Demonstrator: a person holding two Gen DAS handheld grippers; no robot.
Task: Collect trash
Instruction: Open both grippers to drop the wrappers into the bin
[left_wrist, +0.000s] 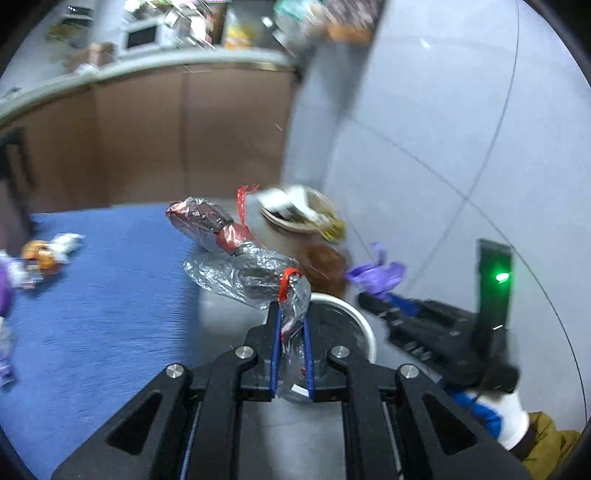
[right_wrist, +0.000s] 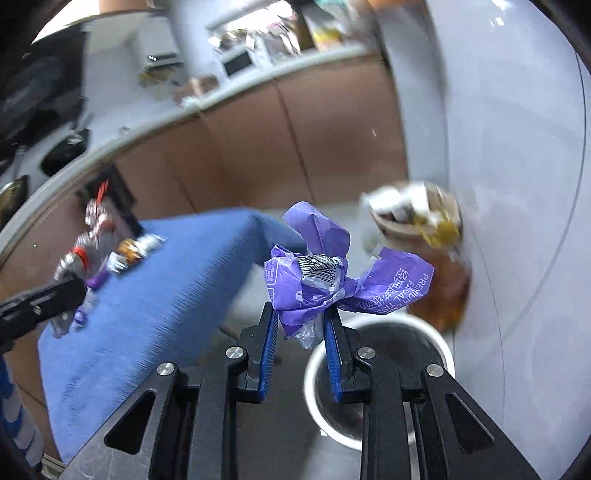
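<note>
So this looks like mid-haul: both grippers are loaded and over the floor just off the corner of the blue table (left_wrist: 103, 295), not far from the white bin (right_wrist: 376, 384), but nothing's been dropped yet as far as I can tell. The left gripper (left_wrist: 291, 317) is clamped on a crinkly silver-and-red wrapper (left_wrist: 236, 258) that sticks out past its tips, and the right gripper (right_wrist: 301, 314) is pinching a crumpled purple tissue pack (right_wrist: 325, 277) right above the bin's near rim. A few leftover wrappers (left_wrist: 48, 251) are sitting by the table's far edge, so my guess is at least one more trip. An overflowing brown bin (right_wrist: 424, 221) stands by the wall. The right wrist view looks down into the white bin, which seems mostly empty, while the left view only catches its rim but shows the other gripper and a gloved hand (left_wrist: 509, 421) holding it.
</note>
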